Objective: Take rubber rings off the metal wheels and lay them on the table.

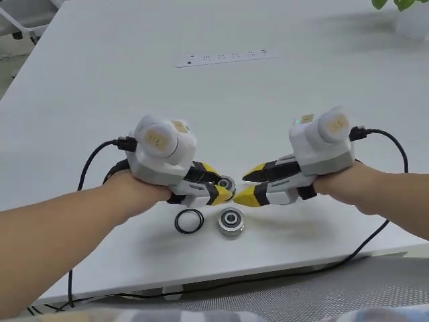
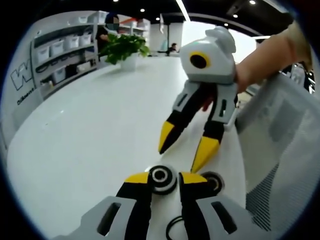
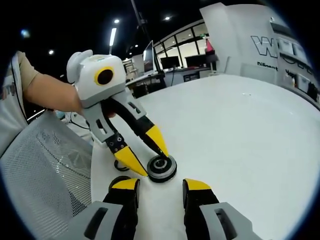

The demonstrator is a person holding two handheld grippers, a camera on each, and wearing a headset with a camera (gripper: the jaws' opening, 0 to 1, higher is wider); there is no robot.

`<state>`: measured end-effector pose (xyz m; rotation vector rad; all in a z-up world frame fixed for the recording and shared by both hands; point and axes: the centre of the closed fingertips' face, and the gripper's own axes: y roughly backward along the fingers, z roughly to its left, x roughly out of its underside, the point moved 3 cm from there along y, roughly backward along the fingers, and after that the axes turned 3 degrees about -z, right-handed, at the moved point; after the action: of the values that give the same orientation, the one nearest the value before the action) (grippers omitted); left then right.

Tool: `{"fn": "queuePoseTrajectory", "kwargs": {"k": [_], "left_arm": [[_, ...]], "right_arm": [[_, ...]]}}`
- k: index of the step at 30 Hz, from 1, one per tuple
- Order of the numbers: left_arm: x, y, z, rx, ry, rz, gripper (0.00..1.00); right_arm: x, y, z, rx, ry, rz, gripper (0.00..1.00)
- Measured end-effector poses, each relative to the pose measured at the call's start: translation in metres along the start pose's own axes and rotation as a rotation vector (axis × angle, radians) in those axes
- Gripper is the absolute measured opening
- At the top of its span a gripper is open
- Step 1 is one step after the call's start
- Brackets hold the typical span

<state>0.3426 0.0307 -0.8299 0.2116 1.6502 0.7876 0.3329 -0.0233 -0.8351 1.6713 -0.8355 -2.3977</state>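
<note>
My left gripper (image 1: 221, 185) is shut on a small metal wheel (image 1: 226, 182), held just above the white table (image 1: 201, 100). In the left gripper view the wheel (image 2: 161, 180) sits between the yellow tips of the left gripper (image 2: 164, 186). A dark band runs around the wheel's rim (image 3: 162, 169). My right gripper (image 1: 240, 187) faces it from the right, open, tips close to the wheel but apart from it. A second metal wheel (image 1: 231, 221) lies on the table below, and a loose black rubber ring (image 1: 189, 221) lies flat to its left.
A white power strip (image 1: 226, 58) lies across the far middle of the table. Black cables (image 1: 395, 201) trail from both grippers over the near edge. A potted plant (image 2: 125, 50) stands at the far corner. A mesh chair (image 3: 45, 170) is beside the table edge.
</note>
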Motion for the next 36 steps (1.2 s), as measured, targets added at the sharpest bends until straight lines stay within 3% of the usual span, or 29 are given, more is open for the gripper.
{"fn": "queuePoseTrajectory", "kwargs": {"k": [13,30,36], "left_arm": [[-0.002,0.001,0.001,-0.031,-0.012,-0.012,0.14],[-0.004,0.003,0.002,-0.057,0.002,-0.013,0.14],[-0.003,0.001,0.004,-0.060,0.009,-0.013,0.14]], "right_arm": [[-0.004,-0.009,0.001,-0.004,0.022,-0.001,0.31],[-0.004,-0.027,0.000,0.043,0.101,0.020,0.28],[-0.002,-0.022,-0.003,0.049,0.111,0.027,0.24]]}}
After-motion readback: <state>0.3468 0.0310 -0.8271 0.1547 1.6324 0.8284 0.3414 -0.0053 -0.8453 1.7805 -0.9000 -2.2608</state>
